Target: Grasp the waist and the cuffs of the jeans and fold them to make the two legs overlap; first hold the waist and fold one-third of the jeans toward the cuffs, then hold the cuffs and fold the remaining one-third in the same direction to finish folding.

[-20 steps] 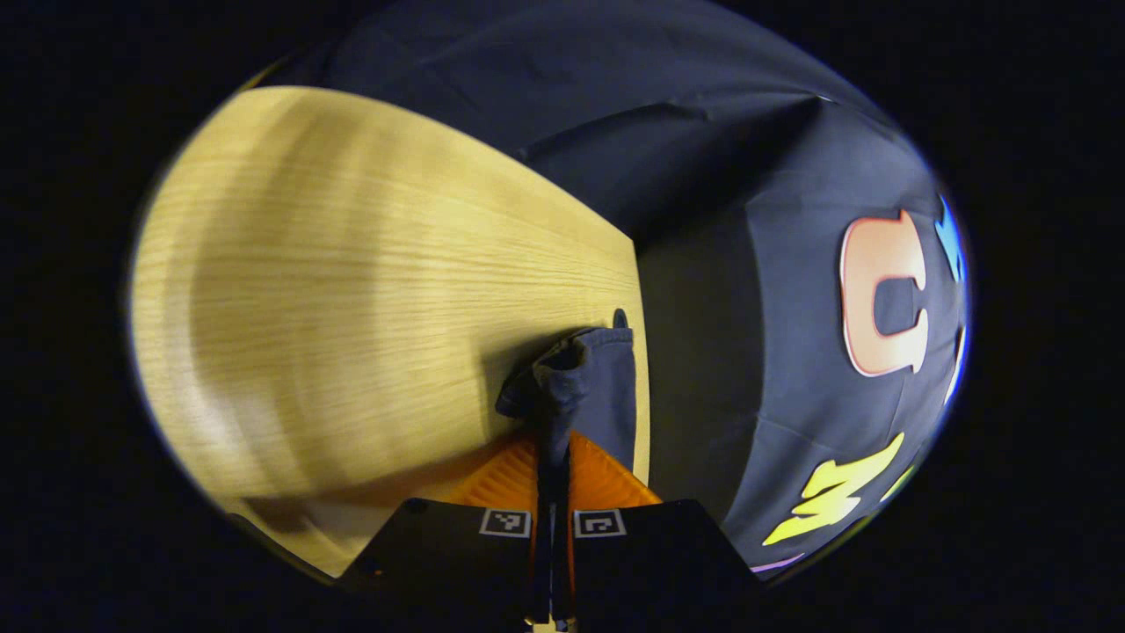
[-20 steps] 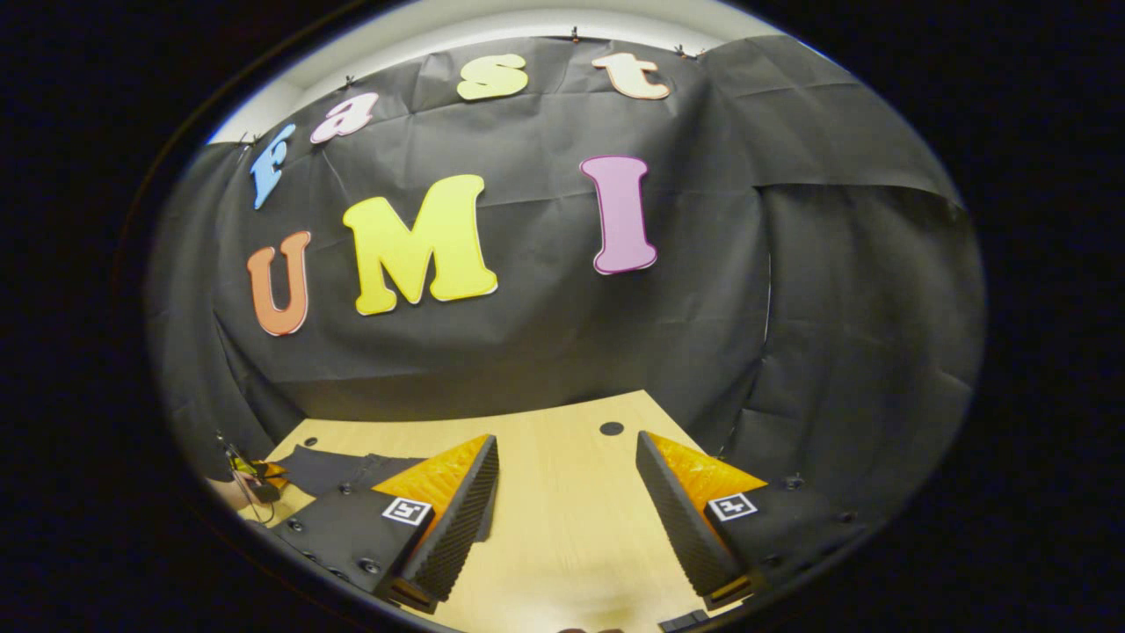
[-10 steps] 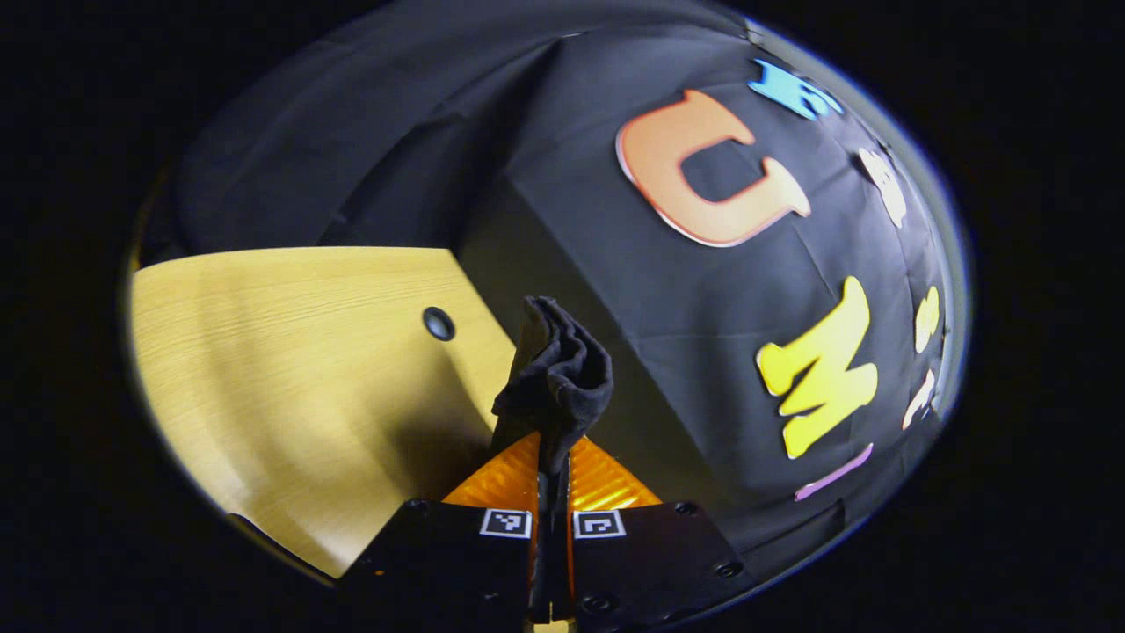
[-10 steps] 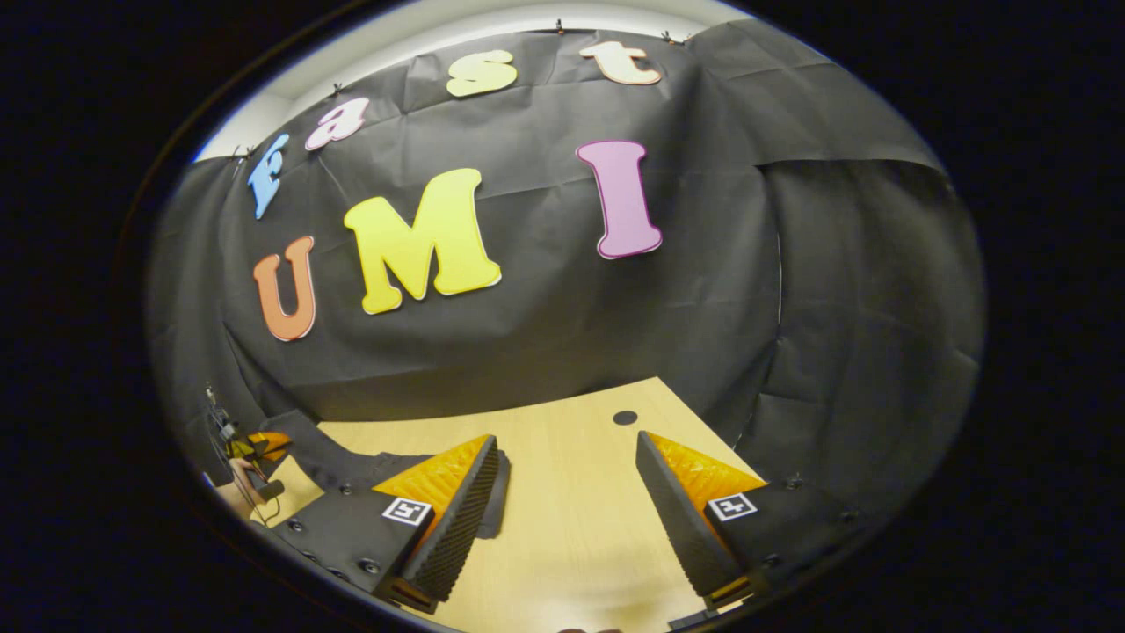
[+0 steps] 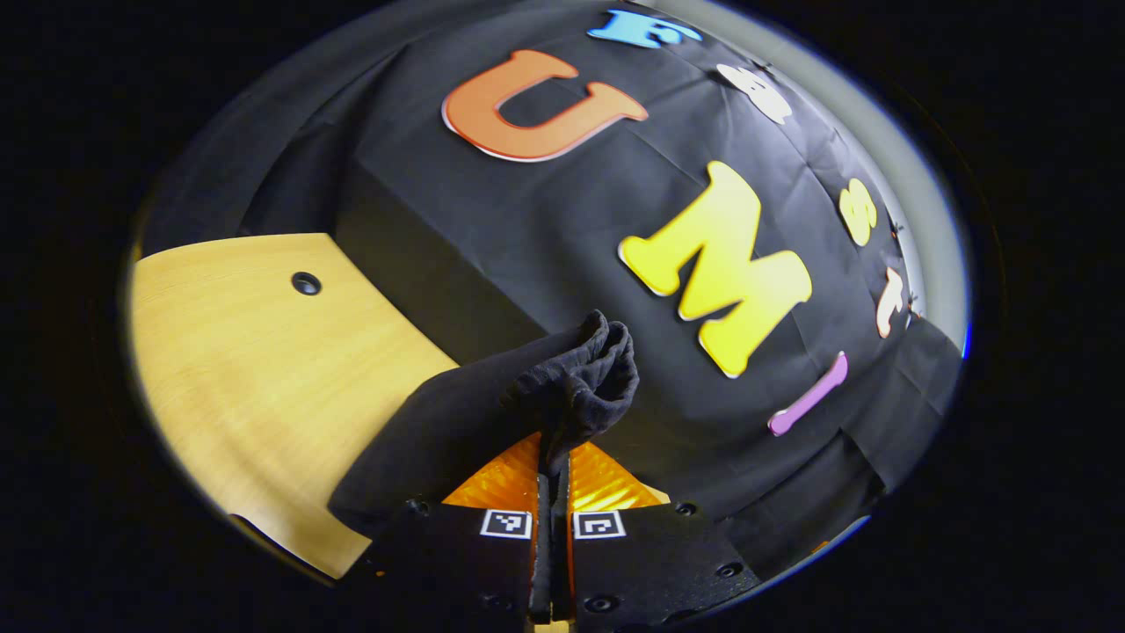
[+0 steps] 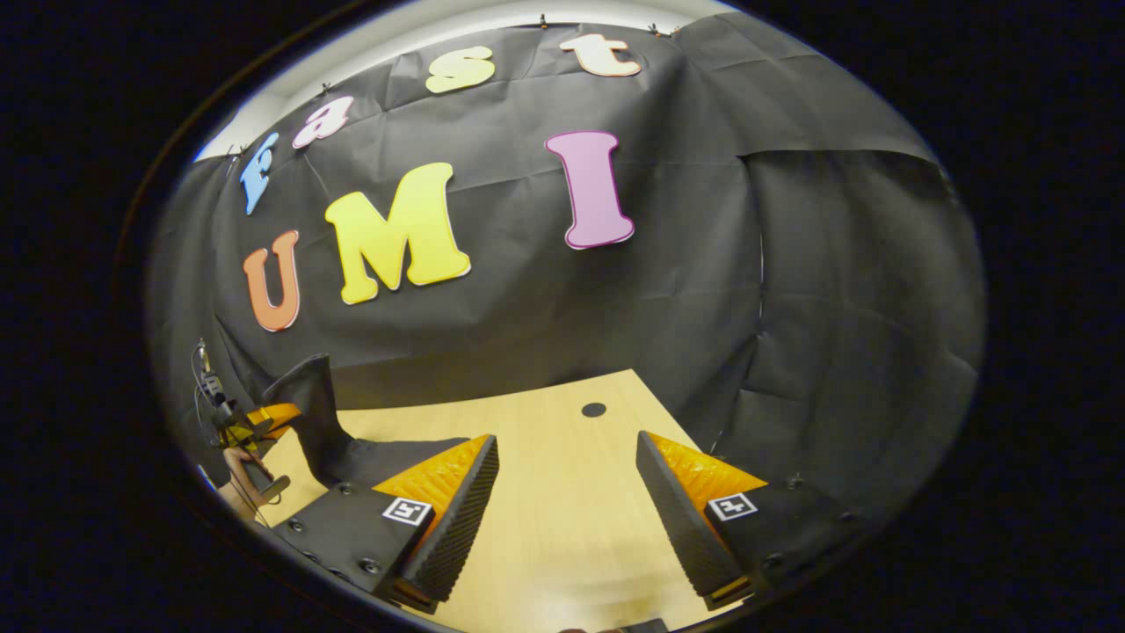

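Note:
In the left gripper view, my left gripper [image 5: 554, 462] is shut on a bunched edge of the dark jeans [image 5: 576, 382]. The cloth trails down and to the left from the fingers, over the wooden table [image 5: 246, 369]. In the right gripper view the jeans [image 6: 321, 418] stand lifted in a peak at the far left, held up by the left gripper [image 6: 255, 420] with a hand [image 6: 235, 492] below it. The rest of the cloth lies flat behind my left finger. My right gripper [image 6: 567, 444] hangs open over bare table [image 6: 562, 527] with nothing between its fingers.
The table has a small round dark hole [image 6: 593, 410] near its far right corner, and another hole [image 5: 306, 283] near its edge in the left gripper view. The black cloth wall closes the booth right behind the table's far edge.
My left gripper has risen and turned with the jeans in it, pulling the cloth up off the table into a peak. The right gripper stayed open and barely shifted.

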`<state>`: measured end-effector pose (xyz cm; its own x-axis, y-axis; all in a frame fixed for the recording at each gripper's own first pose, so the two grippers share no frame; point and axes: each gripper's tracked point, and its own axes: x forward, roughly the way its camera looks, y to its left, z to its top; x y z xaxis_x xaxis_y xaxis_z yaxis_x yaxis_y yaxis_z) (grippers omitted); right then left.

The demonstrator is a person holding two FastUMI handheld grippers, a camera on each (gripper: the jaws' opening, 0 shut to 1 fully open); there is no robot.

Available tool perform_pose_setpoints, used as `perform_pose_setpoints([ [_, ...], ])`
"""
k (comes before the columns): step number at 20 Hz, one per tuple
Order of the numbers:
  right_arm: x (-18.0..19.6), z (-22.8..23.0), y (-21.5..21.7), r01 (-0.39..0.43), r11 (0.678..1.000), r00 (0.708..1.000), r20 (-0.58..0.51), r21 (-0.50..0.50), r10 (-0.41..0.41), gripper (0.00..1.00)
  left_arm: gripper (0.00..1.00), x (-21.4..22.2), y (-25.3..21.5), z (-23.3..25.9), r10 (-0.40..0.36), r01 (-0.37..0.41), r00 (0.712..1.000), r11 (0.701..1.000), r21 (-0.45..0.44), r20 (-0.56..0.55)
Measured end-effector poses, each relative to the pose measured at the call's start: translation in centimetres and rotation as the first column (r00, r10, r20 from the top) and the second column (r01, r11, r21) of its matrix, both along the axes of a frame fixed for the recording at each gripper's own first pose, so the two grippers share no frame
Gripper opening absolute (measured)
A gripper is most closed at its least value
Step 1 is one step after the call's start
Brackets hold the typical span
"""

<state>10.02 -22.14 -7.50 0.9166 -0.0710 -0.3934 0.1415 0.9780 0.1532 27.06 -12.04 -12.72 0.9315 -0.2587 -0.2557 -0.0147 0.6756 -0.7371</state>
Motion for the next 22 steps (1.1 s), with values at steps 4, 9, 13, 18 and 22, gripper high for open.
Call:
perform_pose_setpoints([
  [4, -1.2, -0.2, -3.3, 0.032, 0.999, 0.999, -0.007, -0.008, -0.032, 0.98, 0.04, -0.6, -7.8, -4.0, -0.084, 0.090, 0.993, 0.994, 0.064, -0.085],
  [9, -2.2, -0.4, -5.5, 0.066, 0.998, 0.998, -0.005, 0.006, -0.066, 0.98, 0.04, -2.5, -11.6, -10.7, -0.133, 0.186, 0.971, 0.942, 0.278, -0.196],
  [13, -2.7, -0.6, -6.0, 0.075, 0.997, 0.997, -0.008, 0.003, -0.075, 0.98, 0.04, -3.9, -12.0, -15.1, -0.146, 0.243, 0.956, 0.881, 0.405, -0.256],
  [18, -2.6, 0.3, -5.7, 0.081, 0.997, 0.997, 0.015, 0.011, -0.081, 1.00, 0.08, -4.2, -12.4, -17.2, -0.142, 0.255, 0.957, 0.829, 0.497, -0.254],
  [22, -2.7, 0.5, -4.8, 0.079, 0.997, 0.997, 0.025, 0.017, -0.079, 0.98, 0.58, -5.0, -13.4, -16.0, -0.172, 0.273, 0.956, 0.815, 0.512, -0.236],
])
